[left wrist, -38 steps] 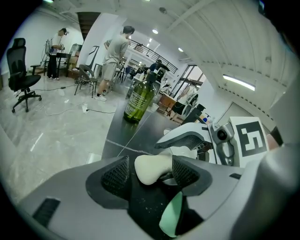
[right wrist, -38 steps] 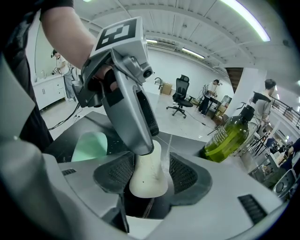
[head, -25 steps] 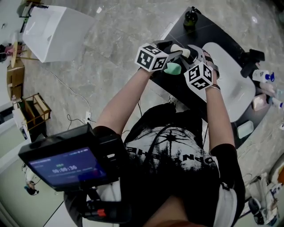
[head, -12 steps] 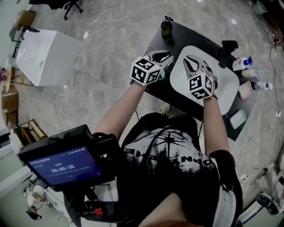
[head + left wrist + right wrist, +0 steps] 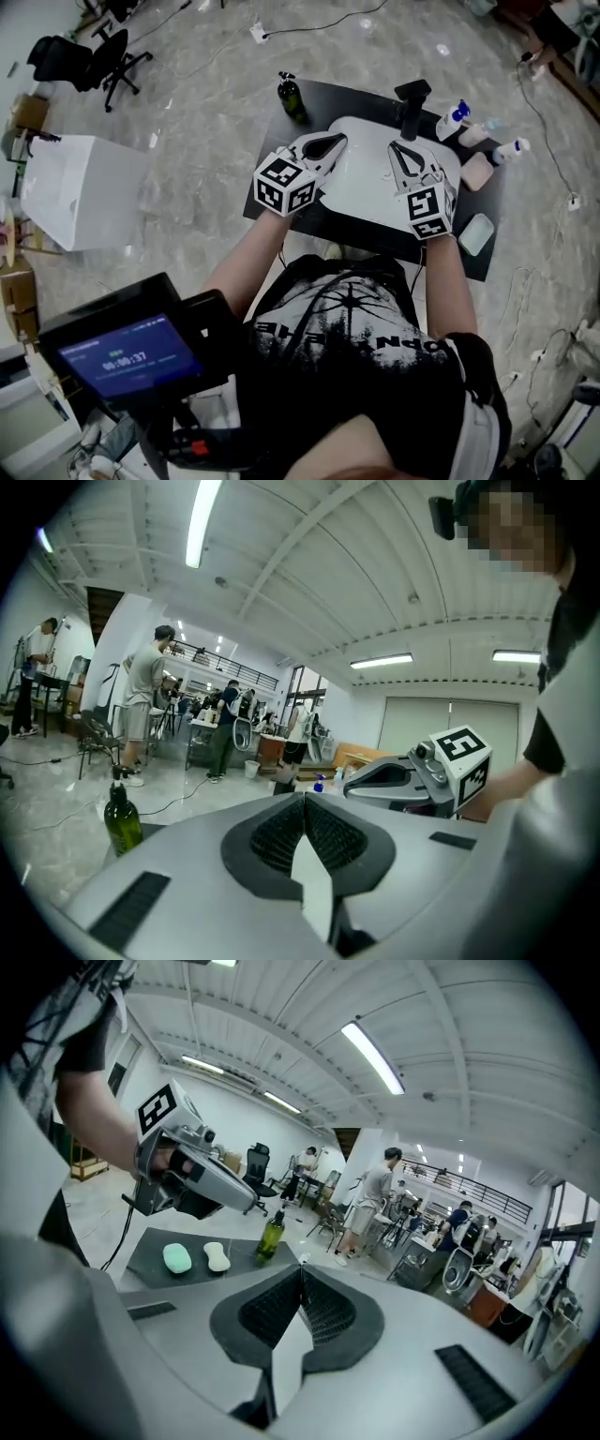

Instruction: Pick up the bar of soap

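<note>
A mint-green bar of soap and a white bar lie side by side on the black table, seen only in the right gripper view. In the head view the left hand's marker cube hides that spot. My left gripper is raised over the white sink basin's left edge. My right gripper hangs over the basin's right half. Both have just been closing, with nothing between the jaws, and their ribbed pads now meet. Neither touches the soap.
A dark green pump bottle stands at the table's far left corner. A black faucet rises behind the basin. Spray bottles, a pink block and a pale dish sit at the right. People stand in the background.
Both grippers have risen from the table's left end to above the basin and shut. The green soap seen beside the left gripper earlier is now hidden in the head view.
</note>
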The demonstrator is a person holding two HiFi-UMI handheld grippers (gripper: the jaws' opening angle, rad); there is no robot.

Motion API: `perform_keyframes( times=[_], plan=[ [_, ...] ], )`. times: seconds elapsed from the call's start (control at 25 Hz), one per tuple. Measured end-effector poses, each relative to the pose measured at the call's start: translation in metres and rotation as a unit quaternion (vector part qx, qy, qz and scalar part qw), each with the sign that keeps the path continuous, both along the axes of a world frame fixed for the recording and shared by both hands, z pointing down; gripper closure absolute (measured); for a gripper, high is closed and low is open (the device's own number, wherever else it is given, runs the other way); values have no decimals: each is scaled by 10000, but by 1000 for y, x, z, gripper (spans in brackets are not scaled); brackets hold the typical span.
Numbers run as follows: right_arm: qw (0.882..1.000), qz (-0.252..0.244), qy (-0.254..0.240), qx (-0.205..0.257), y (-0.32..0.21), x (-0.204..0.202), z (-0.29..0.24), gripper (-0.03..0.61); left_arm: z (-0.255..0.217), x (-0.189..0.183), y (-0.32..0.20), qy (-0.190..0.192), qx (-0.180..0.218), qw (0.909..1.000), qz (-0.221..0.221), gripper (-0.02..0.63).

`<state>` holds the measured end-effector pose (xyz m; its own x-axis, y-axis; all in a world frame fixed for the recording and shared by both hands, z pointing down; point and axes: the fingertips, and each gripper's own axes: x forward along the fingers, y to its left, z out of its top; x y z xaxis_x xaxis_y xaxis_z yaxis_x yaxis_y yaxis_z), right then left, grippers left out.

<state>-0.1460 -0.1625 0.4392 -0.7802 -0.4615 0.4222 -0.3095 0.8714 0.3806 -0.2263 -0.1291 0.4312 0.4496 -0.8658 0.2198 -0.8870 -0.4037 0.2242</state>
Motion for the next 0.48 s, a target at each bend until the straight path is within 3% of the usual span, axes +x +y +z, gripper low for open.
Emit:
perform_keyframes(
  times=[0.48],
  plan=[
    [9933, 870, -760, -26, -30, 127, -47, 563, -40, 83, -23, -67, 297, 9989, 370, 601]
  ],
)
